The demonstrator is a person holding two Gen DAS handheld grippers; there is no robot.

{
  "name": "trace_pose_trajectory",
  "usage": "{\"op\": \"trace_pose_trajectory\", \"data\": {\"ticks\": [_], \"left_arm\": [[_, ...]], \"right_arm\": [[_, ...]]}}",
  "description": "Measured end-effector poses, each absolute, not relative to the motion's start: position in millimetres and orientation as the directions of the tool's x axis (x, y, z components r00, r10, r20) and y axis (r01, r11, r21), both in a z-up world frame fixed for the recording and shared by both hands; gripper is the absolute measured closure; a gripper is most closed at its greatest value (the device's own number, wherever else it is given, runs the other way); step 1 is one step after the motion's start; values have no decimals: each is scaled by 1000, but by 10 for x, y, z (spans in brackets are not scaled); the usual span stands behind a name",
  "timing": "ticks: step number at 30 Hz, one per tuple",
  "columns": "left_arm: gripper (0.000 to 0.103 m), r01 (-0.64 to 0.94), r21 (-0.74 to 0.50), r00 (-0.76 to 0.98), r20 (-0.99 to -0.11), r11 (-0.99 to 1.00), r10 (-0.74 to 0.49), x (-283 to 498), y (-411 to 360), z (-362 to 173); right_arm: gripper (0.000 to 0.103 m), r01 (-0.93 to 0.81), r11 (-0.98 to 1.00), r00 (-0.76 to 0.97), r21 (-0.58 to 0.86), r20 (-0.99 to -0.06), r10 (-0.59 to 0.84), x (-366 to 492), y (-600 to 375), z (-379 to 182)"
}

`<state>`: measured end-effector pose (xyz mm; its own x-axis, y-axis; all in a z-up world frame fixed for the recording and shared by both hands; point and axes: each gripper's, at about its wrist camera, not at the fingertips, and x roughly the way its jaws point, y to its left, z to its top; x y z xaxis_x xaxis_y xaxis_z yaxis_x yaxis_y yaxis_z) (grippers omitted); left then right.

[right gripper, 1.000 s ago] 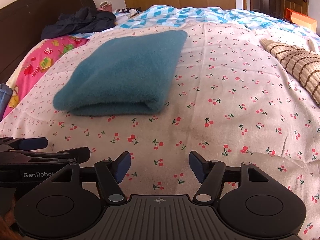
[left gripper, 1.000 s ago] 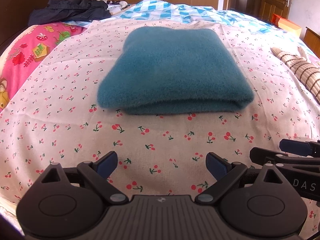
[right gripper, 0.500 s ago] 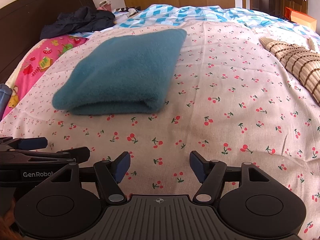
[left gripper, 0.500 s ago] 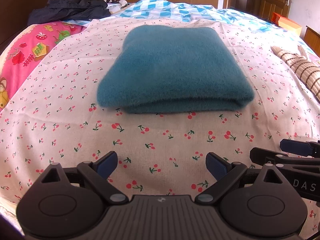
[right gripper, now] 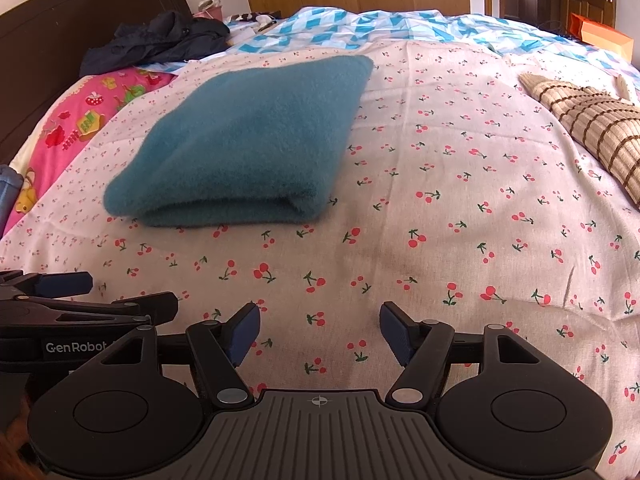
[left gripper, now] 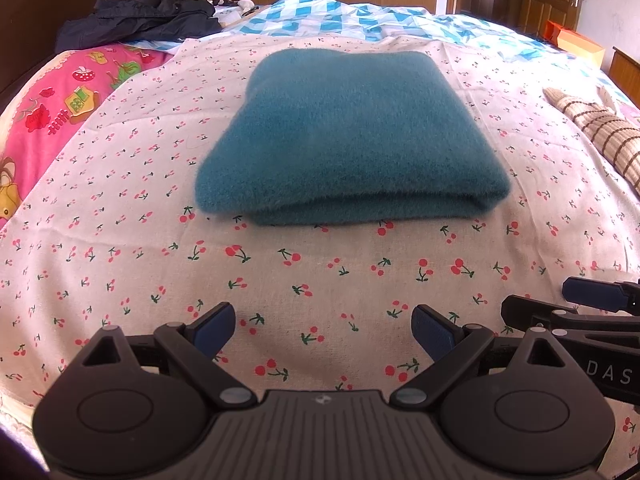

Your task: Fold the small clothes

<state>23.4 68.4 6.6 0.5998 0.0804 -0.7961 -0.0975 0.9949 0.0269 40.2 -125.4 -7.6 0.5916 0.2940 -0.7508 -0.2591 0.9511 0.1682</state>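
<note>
**Folded teal garment lies ahead of both tongs, nearer the left**

The bed (left gripper: 120, 264) carries the teal garment (left gripper: 352, 140), folded into a thick pad on the cherry-print sheet, its folded edge facing the tongs and its long axis running away from them. It sits straight ahead of the left tongs (left gripper: 324, 328) and ahead-left of the right tongs (right gripper: 316, 330), so the left is nearer. Both tongs hang wide open, holding nothing, well apart from the garment. Against the earlier frames, nothing has visibly shifted.
</note>
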Motion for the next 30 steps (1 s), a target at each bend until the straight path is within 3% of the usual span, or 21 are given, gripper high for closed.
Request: {"op": "trace_pose_trajectory", "data": {"ticks": [30], "left_arm": [[3, -117, 25, 605, -791, 993, 91, 227, 706, 88]], "right_arm": [[33, -270, 954, 605, 134, -747, 276, 386, -1200, -18]]}}
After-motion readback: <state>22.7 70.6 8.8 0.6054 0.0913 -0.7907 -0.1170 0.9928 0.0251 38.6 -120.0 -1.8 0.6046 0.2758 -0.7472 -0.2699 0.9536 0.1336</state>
